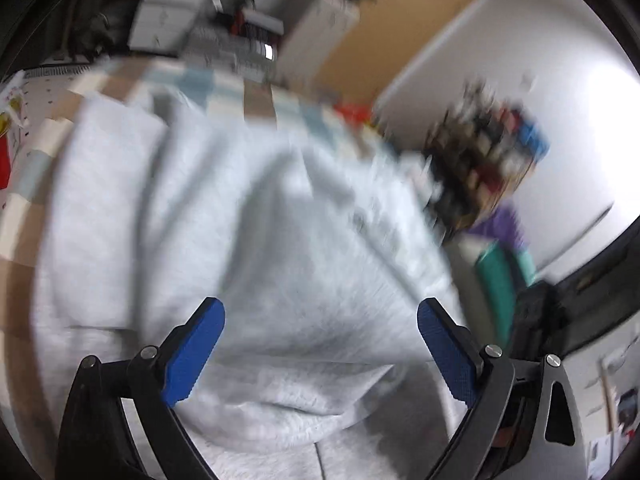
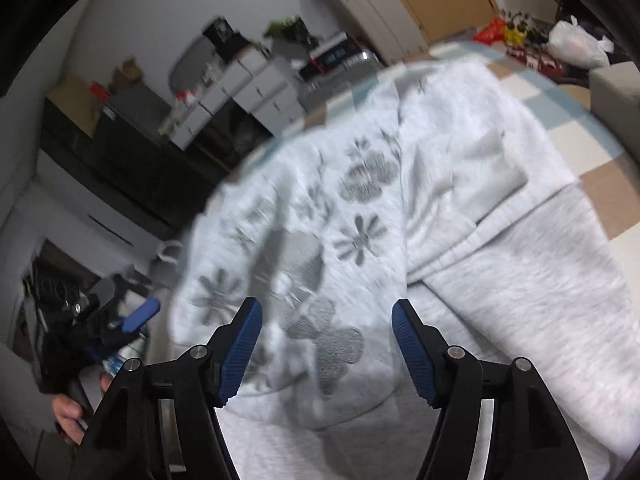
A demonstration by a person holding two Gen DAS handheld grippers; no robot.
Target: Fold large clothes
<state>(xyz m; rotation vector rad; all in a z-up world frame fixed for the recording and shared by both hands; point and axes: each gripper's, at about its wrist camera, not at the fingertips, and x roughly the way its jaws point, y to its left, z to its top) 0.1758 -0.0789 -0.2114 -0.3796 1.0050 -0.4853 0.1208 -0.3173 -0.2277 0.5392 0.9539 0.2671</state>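
Note:
A large light grey sweatshirt (image 1: pixel 248 208) lies spread and partly folded on a checked cover. In the right wrist view a folded-over part of the sweatshirt (image 2: pixel 344 208) shows grey stitched flowers, with a plain grey part to its right. My left gripper (image 1: pixel 320 308) hangs open just above the cloth, its blue pads wide apart and nothing pinched. My right gripper (image 2: pixel 326 308) is open over the flowered fold, also gripping nothing. The left gripper (image 2: pixel 132 320) appears at the left of the right wrist view, held by a hand (image 2: pixel 68 412). The left view is blurred.
The checked cover (image 2: pixel 560 136) in beige, blue and white runs out beyond the garment. White drawers (image 2: pixel 256 92) and a black cabinet (image 2: pixel 120 160) stand behind it. A cluttered shelf (image 1: pixel 492 160) and a teal object (image 1: pixel 496 280) are at the right. A white bag (image 2: pixel 576 44) lies far back.

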